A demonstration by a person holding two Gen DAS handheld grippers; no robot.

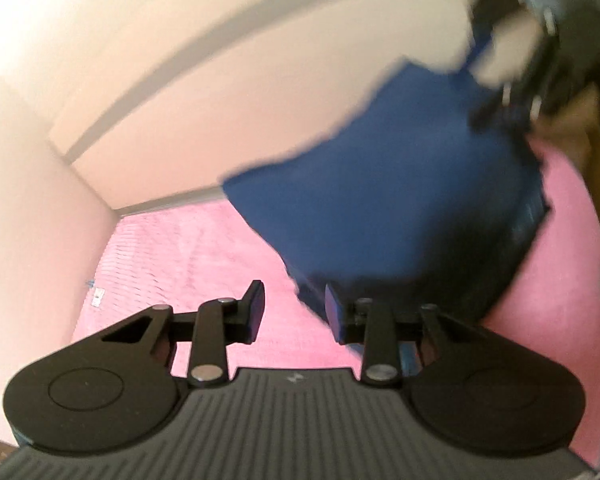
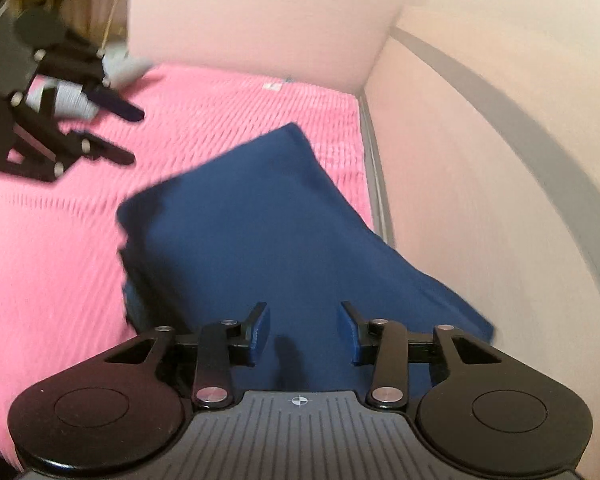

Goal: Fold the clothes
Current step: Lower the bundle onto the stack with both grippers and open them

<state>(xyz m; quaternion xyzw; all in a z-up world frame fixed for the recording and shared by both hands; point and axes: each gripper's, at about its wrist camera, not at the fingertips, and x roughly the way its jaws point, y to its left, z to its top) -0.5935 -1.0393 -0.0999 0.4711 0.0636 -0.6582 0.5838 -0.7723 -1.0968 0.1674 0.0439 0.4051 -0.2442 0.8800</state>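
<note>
Left wrist view: the left gripper (image 1: 294, 312) hangs above a pink ribbed bedspread (image 1: 188, 264), its two black fingers spread apart with nothing between them. Its right finger is just beside the near edge of a dark blue folded cloth garment (image 1: 400, 200), which lies on the bedspread; contact cannot be judged through the blur. The right gripper (image 1: 496, 114) shows blurred at the top right, over the garment's far end. Cream walls (image 1: 100, 40) meet behind the bed.

Right wrist view: the right gripper (image 2: 304, 326) sits low over the dark blue garment (image 2: 260, 216), fingers parted, cloth visible in the gap but not pinched. The garment lies near the bedspread's (image 2: 52, 240) wall-side edge. The left gripper (image 2: 134, 136) hangs open at upper left, apart from the garment. No container is distinguishable in either view.
</note>
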